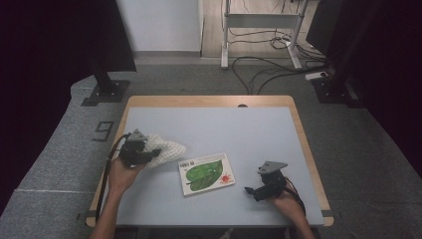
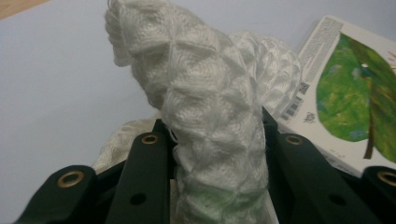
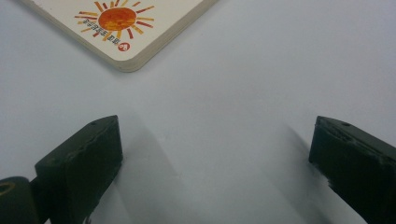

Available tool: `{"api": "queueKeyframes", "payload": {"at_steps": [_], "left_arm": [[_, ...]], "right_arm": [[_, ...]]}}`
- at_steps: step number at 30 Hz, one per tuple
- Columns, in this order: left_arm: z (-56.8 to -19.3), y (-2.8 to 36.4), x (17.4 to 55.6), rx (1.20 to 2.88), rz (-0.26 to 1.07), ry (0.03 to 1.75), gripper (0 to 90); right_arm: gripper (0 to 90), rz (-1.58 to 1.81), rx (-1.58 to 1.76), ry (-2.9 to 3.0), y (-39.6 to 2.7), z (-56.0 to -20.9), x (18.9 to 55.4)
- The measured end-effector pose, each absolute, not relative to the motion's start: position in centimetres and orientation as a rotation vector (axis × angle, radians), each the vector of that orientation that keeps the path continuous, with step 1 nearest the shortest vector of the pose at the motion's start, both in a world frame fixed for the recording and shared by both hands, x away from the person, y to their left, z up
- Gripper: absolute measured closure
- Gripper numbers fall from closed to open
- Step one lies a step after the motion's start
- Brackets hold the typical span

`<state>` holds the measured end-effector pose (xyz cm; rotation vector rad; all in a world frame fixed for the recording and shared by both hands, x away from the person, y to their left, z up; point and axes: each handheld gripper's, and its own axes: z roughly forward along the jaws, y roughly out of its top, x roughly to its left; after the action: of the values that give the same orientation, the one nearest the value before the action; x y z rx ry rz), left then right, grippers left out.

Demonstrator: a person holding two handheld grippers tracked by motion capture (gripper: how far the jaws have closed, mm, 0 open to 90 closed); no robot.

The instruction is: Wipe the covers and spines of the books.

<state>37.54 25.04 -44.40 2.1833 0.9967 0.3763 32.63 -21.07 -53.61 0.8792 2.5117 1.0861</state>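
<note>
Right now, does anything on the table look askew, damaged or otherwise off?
Nothing looks damaged or spilled. The book lies flat but turned at an angle to the table edges. The white cloth is bunched up, pinched in the left gripper. The right gripper is open over bare tabletop.

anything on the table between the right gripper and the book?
Nothing. In the right gripper view, bare grey-blue table runs from the open right gripper to the book corner. The high view shows the same gap.

High view overlooks the table [image 1: 209, 124]; both close tool views share the book [image 2: 345, 88].
</note>
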Motion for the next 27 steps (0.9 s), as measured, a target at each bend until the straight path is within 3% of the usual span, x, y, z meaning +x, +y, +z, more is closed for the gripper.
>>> {"api": "queueKeyframes", "payload": {"at_steps": [27], "left_arm": [[-47.9,18.0,38.1,2.273,0.305,0.894,67.1]], "right_arm": [[2.6,1.088,0.875,2.511,-21.1,-53.6,32.6]]}}
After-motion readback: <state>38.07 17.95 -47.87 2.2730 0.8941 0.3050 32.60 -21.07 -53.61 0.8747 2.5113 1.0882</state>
